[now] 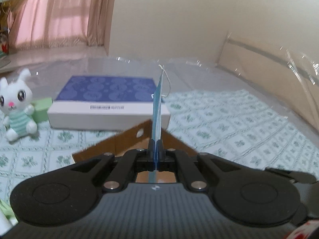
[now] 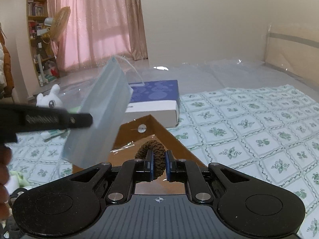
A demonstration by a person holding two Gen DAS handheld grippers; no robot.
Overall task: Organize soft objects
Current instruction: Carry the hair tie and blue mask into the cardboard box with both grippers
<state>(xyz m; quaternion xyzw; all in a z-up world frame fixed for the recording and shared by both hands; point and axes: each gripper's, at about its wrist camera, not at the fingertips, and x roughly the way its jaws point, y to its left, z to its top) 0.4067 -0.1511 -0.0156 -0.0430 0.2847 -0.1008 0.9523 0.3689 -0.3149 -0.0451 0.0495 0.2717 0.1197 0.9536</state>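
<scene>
My left gripper (image 1: pixel 156 144) is shut on a light blue face mask (image 1: pixel 157 107), seen edge-on, held upright above an open brown cardboard box (image 1: pixel 131 137). In the right wrist view the left gripper (image 2: pixel 87 120) comes in from the left with the mask (image 2: pixel 99 117) hanging over the cardboard box (image 2: pixel 155 127). My right gripper (image 2: pixel 159 157) is shut on a brown hair scrunchie (image 2: pixel 153 149) above the same box. A white plush bunny (image 1: pixel 17 103) in a green striped outfit sits on the cloth at the left; it also shows in the right wrist view (image 2: pixel 49 100).
A flat white box with a blue patterned lid (image 1: pixel 107 99) lies behind the cardboard box. A green block (image 1: pixel 40 109) is beside the bunny. The surface has a green floral cloth (image 2: pixel 249 123) and clear plastic sheeting (image 2: pixel 229 73). A fan (image 2: pixel 57 23) and bookshelf stand far left.
</scene>
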